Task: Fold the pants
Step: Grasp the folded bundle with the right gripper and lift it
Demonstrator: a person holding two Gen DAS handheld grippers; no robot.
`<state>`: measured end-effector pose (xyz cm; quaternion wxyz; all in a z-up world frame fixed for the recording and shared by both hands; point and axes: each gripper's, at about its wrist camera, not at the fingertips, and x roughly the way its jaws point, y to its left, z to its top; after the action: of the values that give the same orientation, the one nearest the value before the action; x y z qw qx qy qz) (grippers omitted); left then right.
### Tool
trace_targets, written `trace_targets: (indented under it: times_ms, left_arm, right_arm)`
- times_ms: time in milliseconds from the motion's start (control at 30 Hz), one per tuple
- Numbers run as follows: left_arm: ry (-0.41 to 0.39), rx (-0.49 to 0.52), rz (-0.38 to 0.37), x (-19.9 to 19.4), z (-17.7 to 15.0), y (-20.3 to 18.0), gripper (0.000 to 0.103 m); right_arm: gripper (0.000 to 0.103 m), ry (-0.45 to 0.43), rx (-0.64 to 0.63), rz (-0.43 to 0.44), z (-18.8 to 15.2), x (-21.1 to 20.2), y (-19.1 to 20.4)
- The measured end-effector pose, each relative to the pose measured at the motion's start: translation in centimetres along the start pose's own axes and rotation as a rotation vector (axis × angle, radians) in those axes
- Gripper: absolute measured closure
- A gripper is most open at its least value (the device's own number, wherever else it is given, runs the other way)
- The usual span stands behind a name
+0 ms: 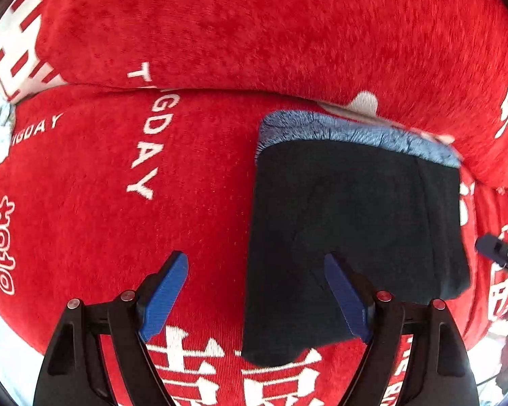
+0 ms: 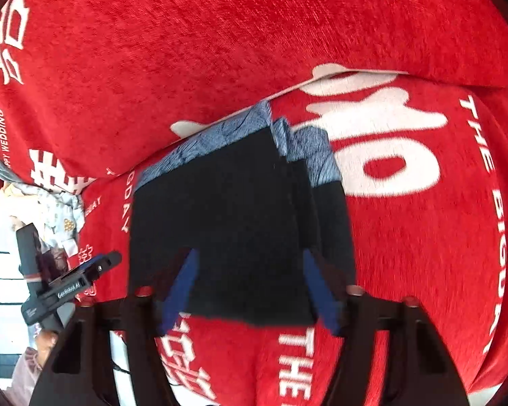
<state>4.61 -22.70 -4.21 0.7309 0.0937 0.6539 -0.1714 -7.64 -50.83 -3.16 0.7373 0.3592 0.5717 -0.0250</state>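
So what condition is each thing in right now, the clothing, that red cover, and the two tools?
Black pants: folded into a compact rectangle, lying flat, grey-blue fleecy lining showing along the far edge.
Red cover: spread under the pants, its white lettering visible.
Left tool: open, nothing between its blue fingers, one finger above the pants.
Right tool: open above the pants' near edge, not gripping them.
Pile of pale cloth: crumpled at the cover's edge.

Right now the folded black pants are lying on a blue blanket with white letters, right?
Not quite: the blanket is red, not blue, as the right wrist view shows. The folded black pants do lie on it, and it has white letters.
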Motion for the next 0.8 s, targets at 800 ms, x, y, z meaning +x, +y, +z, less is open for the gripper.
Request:
trace_targets:
  times_ms: [800]
  left_arm:
    - [0.048, 0.053, 0.038, 1.8, 1.7, -2.2, 0.019]
  right_arm:
    - [0.032, 0.088, -0.064, -0.016, 0.2, 1.0, -3.1]
